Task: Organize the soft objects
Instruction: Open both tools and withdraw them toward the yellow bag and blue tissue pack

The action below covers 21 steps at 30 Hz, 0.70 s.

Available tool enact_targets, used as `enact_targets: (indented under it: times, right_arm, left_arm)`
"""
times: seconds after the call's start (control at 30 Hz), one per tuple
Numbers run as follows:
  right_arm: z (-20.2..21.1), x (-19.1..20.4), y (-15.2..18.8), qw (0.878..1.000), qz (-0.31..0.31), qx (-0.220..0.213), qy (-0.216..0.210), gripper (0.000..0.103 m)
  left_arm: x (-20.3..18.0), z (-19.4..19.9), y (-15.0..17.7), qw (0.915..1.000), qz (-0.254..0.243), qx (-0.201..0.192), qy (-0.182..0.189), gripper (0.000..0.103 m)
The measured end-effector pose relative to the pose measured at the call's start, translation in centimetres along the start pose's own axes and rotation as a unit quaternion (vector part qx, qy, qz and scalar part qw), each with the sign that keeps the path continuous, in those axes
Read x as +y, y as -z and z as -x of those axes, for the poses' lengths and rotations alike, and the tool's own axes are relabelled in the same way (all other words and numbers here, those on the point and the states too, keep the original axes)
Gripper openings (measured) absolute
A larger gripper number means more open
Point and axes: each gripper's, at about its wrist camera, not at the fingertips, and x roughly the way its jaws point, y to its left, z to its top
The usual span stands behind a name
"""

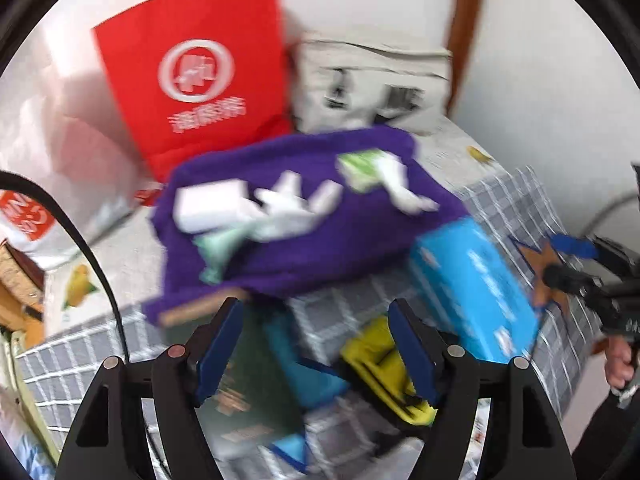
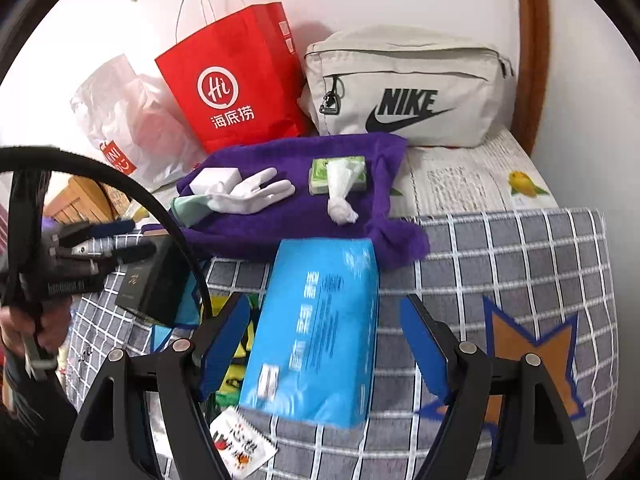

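Fuzzy purple towel (image 2: 296,208) rumpled; glossy blue tissue pack (image 2: 316,332) between gaping right tongs (image 2: 324,344).

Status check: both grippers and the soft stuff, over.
Left hand-held gripper and right hand-held gripper open, empty. Purple towel untouched, white glove on it. Blue tissue pack before right.

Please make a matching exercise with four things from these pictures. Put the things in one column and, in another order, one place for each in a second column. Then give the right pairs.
Things:
1. white glove
2. red paper bag
3. blue tissue pack
4. Nike bag

Places:
A. standing against the wall, left of the beige bag
B. lying on the purple towel
C. on the checked cloth, in front of the right gripper
D. behind the purple towel, beside the wooden post

Pairs: 1-B, 2-A, 3-C, 4-D
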Motion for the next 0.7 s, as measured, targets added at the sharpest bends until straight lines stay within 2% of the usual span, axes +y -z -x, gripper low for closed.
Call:
enact_targets:
  times: [0.1, 0.13, 0.3, 0.43, 0.5, 0.63, 0.7]
  right_arm:
    - [1.2, -0.5, 1.2, 1.000, -0.010, -0.005, 0.001, 0.077]
    - [1.6, -0.8, 1.7, 1.000, -0.014, -0.006, 0.002, 0.077]
    - [3.2, -1.6, 3.2, 1.000, -0.024, -0.012, 0.008, 0.077]
    - [3.7, -2.0, 4.1, 1.000, -0.028, -0.013, 0.004, 0.077]
    - [3.6, -2.3, 4.7, 1.000, -0.029, -0.009, 0.005, 0.077]
    - [2.8, -3.0, 5.1, 0.999, -0.034, 0.002, 0.009, 0.077]
    - [2.2, -3.4, 5.2, 0.999, -0.039, 0.009, 0.011, 0.077]
  left_arm:
    - [-2.9, -0.6, 1.9, 0.9992, -0.029, 0.011, 0.027, 0.076]
    - [-3.9, -1.1, 2.4, 0.9988, -0.039, 0.017, 0.026, 0.076]
    - [-6.3, -3.7, 3.2, 0.9960, -0.082, 0.033, -0.008, 0.076]
    - [-7.2, -5.8, 3.4, 0.9898, -0.126, 0.048, -0.046, 0.076]
    - [-7.2, -6.6, 3.4, 0.9881, -0.134, 0.061, -0.045, 0.075]
    - [-7.2, -8.0, 3.2, 0.9864, -0.139, 0.082, -0.027, 0.053]
    - [-6.8, -8.4, 3.1, 0.9875, -0.130, 0.089, -0.013, 0.047]
